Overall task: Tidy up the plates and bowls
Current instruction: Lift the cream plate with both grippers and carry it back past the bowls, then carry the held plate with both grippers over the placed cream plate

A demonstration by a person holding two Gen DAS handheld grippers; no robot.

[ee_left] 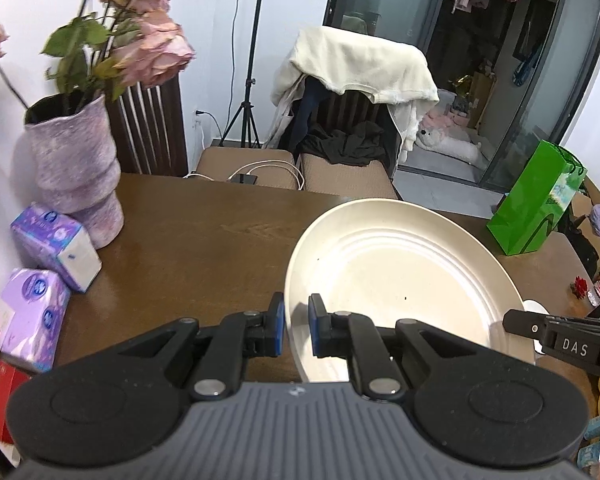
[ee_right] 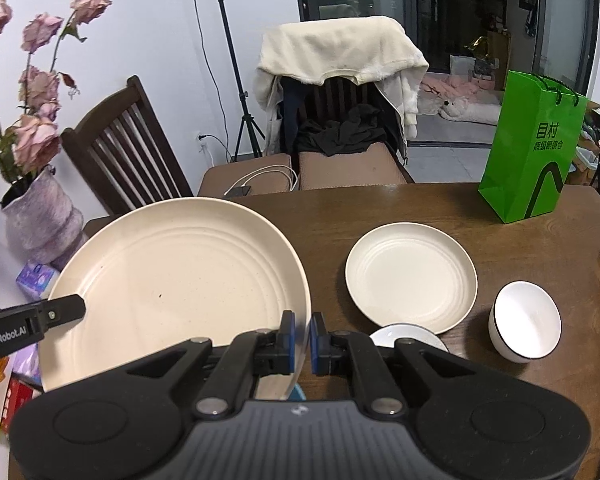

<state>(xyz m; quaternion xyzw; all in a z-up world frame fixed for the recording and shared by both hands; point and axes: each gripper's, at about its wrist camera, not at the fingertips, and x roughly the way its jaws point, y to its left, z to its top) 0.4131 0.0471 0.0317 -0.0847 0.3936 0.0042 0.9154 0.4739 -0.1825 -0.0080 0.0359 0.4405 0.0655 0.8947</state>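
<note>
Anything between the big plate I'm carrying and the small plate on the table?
Nothing visible. The big plate, held by both claws, is beside the small plate with only bare table between. The bowls sit nearer, off that line.

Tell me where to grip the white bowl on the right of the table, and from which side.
Grip the rim of the white bowl, coming from above with one finger inside and one outside the wall. It stands upright and open-topped, its black-edged rim is thin, and the rounded body looks too wide to span. Its near side looks clear; the small plate lies to its left.
</note>
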